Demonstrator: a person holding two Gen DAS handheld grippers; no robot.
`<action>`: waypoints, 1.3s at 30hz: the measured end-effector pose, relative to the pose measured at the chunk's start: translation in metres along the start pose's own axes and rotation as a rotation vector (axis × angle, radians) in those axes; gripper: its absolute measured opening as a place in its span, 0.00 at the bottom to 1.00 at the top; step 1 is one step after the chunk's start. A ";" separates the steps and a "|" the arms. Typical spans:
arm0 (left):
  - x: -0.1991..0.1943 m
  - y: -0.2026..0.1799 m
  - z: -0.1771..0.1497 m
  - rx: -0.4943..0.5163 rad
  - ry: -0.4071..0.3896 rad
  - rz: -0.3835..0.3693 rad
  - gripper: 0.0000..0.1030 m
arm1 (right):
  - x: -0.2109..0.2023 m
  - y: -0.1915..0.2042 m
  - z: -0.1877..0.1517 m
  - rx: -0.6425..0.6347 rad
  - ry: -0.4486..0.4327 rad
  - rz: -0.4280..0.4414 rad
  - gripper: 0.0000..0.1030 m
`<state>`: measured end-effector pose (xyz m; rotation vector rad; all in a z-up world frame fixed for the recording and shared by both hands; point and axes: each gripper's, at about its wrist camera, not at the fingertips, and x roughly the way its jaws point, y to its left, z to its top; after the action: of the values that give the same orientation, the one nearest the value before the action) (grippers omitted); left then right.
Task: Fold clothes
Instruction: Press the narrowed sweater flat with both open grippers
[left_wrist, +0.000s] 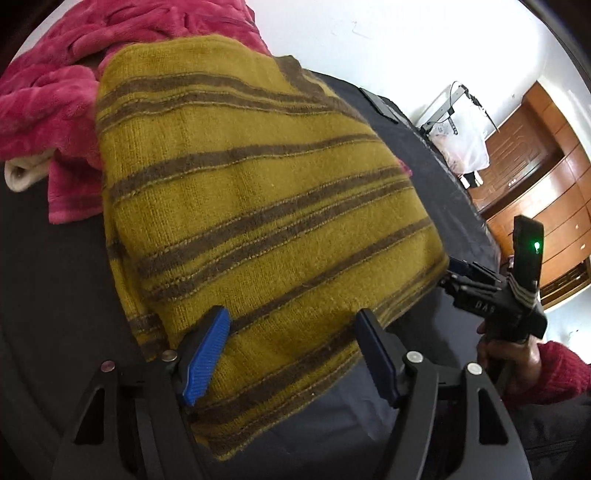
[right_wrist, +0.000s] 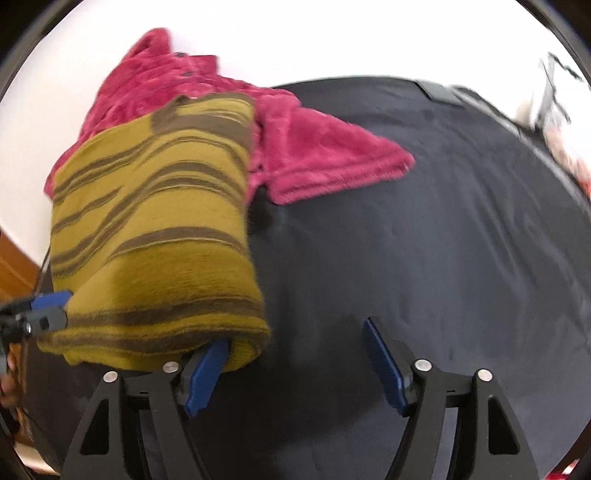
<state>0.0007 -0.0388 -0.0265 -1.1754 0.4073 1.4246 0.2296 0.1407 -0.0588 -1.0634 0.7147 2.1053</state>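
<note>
The folded mustard striped sweater (left_wrist: 258, 206) lies on the dark bedsheet (right_wrist: 424, 229), hiding part of the pink fleece garment (right_wrist: 314, 147) behind it. My left gripper (left_wrist: 291, 354) hovers low over its near edge, jaws apart; my right gripper (right_wrist: 295, 365) sits at its corner, also spread wide, gripping nothing.

Folded mustard sweater (right_wrist: 155, 236) with brown stripes, lying on the dark bedsheet (right_wrist: 424, 229). Behind the sweater and partly under it, a crumpled pink fleece robe (right_wrist: 317, 155). Right gripper (right_wrist: 295, 363) wide apart, left blue pad (right_wrist: 205, 373) touching the sweater's near edge. Other gripper's blue tip (right_wrist: 50, 300) at the sweater's left edge.
</note>
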 end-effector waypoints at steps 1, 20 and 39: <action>0.000 0.001 0.000 -0.001 -0.002 -0.002 0.72 | 0.001 -0.002 0.000 0.012 0.004 0.002 0.73; -0.006 0.009 -0.005 -0.040 -0.054 -0.015 0.70 | -0.027 0.001 0.000 -0.037 0.073 0.098 0.75; -0.003 -0.006 -0.013 0.056 -0.068 0.063 0.78 | 0.021 0.076 0.027 -0.327 0.107 0.106 0.88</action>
<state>0.0107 -0.0497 -0.0280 -1.0742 0.4375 1.4934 0.1500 0.1183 -0.0495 -1.3472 0.4937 2.3244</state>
